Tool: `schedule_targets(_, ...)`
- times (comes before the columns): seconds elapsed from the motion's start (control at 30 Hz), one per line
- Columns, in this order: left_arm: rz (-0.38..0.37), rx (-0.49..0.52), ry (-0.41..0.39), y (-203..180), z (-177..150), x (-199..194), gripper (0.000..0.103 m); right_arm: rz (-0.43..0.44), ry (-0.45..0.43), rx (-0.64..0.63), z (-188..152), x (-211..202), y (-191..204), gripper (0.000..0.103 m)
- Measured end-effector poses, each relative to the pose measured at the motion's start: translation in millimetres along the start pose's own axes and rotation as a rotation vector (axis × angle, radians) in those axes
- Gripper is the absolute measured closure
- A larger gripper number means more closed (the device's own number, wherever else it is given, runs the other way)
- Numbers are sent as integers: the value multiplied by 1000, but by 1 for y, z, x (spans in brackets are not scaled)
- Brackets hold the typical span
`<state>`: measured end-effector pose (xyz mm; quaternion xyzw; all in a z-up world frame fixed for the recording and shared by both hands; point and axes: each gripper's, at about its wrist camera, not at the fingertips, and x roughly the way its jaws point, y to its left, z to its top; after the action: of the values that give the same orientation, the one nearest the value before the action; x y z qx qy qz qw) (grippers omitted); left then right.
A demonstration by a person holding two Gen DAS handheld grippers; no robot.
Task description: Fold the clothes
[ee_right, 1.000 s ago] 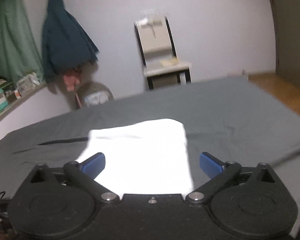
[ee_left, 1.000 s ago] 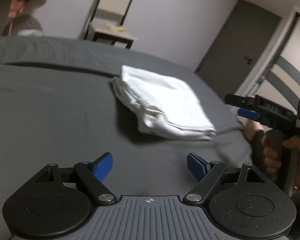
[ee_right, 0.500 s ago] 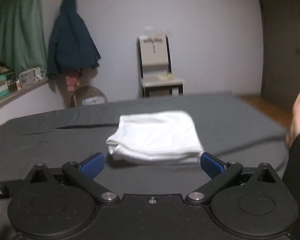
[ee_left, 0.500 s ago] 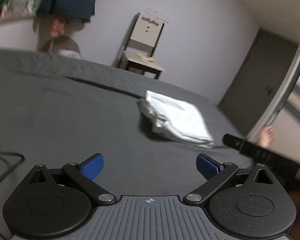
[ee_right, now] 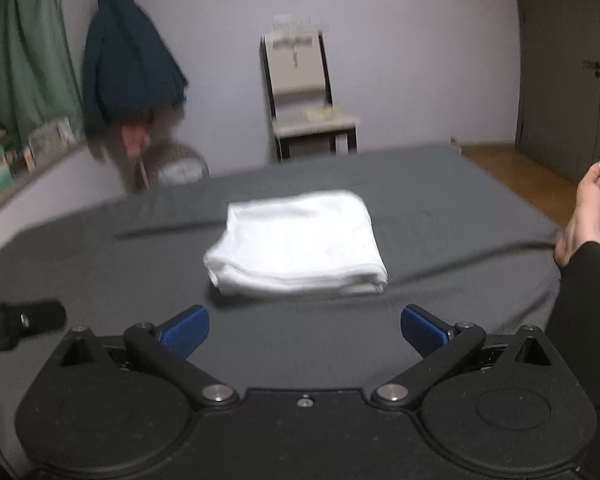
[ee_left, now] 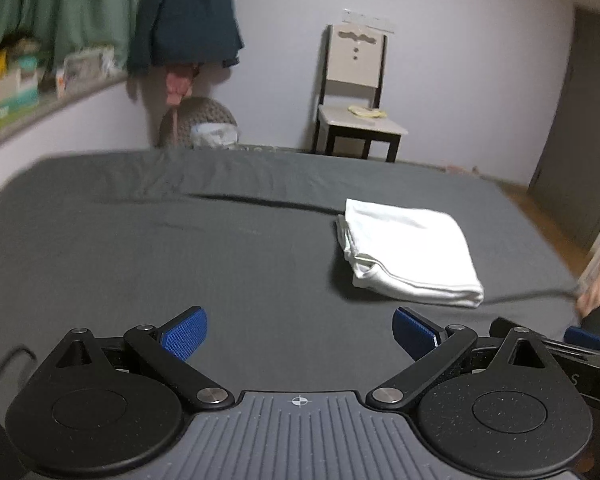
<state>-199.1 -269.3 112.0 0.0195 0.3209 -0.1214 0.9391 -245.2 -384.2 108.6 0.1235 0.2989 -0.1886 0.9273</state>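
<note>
A white garment (ee_left: 410,254) lies folded into a thick rectangle on the dark grey bed (ee_left: 160,248). In the right wrist view the same folded garment (ee_right: 296,248) sits straight ahead, a short way beyond the fingers. My left gripper (ee_left: 300,334) is open with nothing between its blue pads, and the garment lies ahead to its right. My right gripper (ee_right: 304,332) is open and empty too, held back from the garment's near edge. The tip of the right gripper (ee_left: 588,338) shows at the right edge of the left wrist view.
A chair (ee_left: 356,96) stands against the far wall beyond the bed. A dark jacket (ee_left: 184,16) hangs on the wall over a round basket (ee_left: 198,122). A cluttered shelf (ee_left: 24,80) runs along the left. A person's bare foot (ee_right: 588,216) and leg rest on the bed's right edge.
Both grippers have pulled back from the folded garment, and it now looks farther off. The left view has swung left and levelled, bringing the chair and jacket to the middle. Both stay open.
</note>
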Motion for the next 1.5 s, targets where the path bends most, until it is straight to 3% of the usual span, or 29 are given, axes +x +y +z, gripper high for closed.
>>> schedule_targets(0.13,51,99,-39,-25,4,-6,3,-10,74,7,4,11,-12,0)
schedule_targets(0.27,40,305,31,-56,7,1,3,-37,86,6,3,17,-19,0)
schedule_targets(0.33,55,322,36,-67,5,4,3,-50,92,5,3,20,-22,0)
schedule_targets(0.53,36,303,91,-80,8,19,3,-90,110,3,1,30,-32,0)
schedule_targets(0.7,97,311,170,-82,5,44,3,-88,135,20,2,39,-41,0)
schedule_targets(0.8,97,285,198,-76,4,51,3,-85,140,28,4,42,-45,0)
schedule_targets(1.1,47,218,211,-58,1,52,3,-65,135,5,5,43,-43,0)
schedule_targets(1.5,28,207,213,-55,-3,50,3,-79,107,-75,3,39,-30,0)
